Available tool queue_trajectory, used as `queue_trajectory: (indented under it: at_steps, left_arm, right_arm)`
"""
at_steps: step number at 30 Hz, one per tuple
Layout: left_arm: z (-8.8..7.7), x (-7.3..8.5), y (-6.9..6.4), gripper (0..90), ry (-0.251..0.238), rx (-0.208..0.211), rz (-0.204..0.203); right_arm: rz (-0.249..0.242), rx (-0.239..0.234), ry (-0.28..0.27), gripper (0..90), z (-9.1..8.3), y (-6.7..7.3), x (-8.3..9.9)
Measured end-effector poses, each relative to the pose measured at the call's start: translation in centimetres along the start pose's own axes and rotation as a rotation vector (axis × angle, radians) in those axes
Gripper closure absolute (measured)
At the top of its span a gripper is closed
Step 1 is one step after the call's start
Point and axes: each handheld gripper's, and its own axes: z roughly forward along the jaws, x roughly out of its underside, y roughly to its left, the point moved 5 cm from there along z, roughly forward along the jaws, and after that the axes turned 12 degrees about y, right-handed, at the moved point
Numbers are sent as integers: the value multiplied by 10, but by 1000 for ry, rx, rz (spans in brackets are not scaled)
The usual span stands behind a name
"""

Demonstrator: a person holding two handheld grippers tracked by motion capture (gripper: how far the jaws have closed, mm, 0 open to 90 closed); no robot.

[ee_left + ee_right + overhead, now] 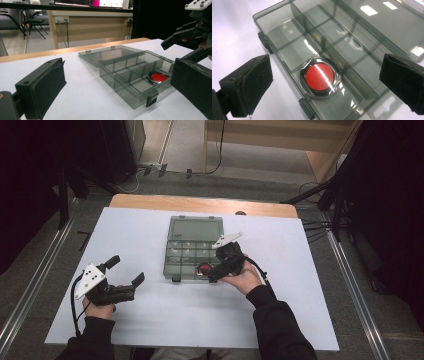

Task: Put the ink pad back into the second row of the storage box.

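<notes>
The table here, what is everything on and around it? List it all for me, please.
Compartment box: one, smoky grey clear plastic, middle of the table, lid open and lying flat on the far side.
Round disc: one, red with a shiny silver rim, in a near-edge compartment of the box.
White sheet: one, covering most of the table.
Table: one, wooden, its far edge bare beyond the sheet.
Cables: several, dark, on the floor beyond the table.
Left gripper: one, black with a grey plate, held left of the box, jaws open and empty.
Right gripper: one, black, over the disc, jaws open either side of it.
</notes>
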Motion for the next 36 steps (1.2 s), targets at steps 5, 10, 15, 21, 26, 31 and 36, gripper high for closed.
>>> queue_trajectory:
  at_steps: [5,10,15,21,26,31,36]
  left_arm:
    - [0,0,-1,0,0,0,2]
    - [0,0,0,0,-2,-1,-1]
    - [-1,0,0,0,-6,-2,-7]
    - [0,0,0,0,-7,2,-10]
    - [0,-1,0,0,-10,2,-13]
    - [0,0,0,0,-8,2,-16]
    - [0,0,0,0,-7,1,-17]
  right_arm:
    - [57,3,-7,0,-7,-4,10]
    - [89,20,-32,0,-19,-8,17]
    - [111,37,-48,0,-27,-12,26]
    - [142,99,-37,0,-41,-14,35]
    - [155,106,-51,0,-56,-11,41]
    - [182,119,-82,0,-70,-8,54]
    - [223,150,-143,0,-80,-9,74]
